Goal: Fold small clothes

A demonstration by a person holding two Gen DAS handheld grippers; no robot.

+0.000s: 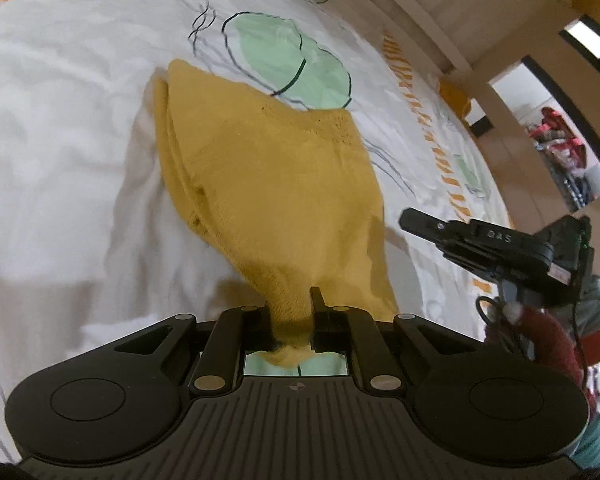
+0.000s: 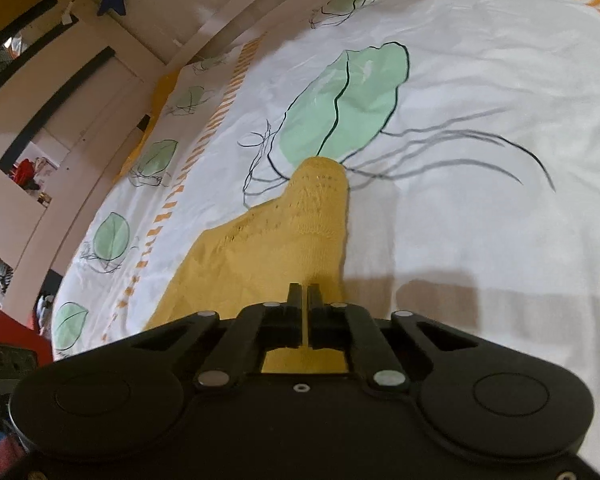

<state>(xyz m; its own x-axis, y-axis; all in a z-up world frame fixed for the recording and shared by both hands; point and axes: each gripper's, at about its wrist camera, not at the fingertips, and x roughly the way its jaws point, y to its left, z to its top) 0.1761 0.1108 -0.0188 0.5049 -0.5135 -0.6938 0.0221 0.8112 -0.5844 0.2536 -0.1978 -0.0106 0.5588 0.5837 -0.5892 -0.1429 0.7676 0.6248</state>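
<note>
a bed (image 1: 60, 128) spread with a white duvet printed with green leaves and orange dashes fills both views, with pale wooden furniture and a doorway behind it. on the left, the left tongs (image 1: 292, 312) are pinched on a bunched edge of the yellow knitted garment (image 1: 268, 184), which runs forward from their fingers across the duvet, its far end lying flat on the bedding; the part nearest the tongs looks lifted a little, though how far off the bed i cannot tell. to the right of the garment, in the left wrist view, the right tongs (image 1: 410, 216) point in towards its edge from the side, held by a person's hand in a dark red sleeve. in the right wrist view their fingers stand nearly together with yellow cloth showing in the thin gap and beneath them, so they seem to be nipping a thin layer, but whether they truly grip it i cannot tell. the step in hand looks like taking hold of the near edge at two points. the next move calls for carrying that edge over the far half evenly, both tongs level, so the fold lands square.
</note>
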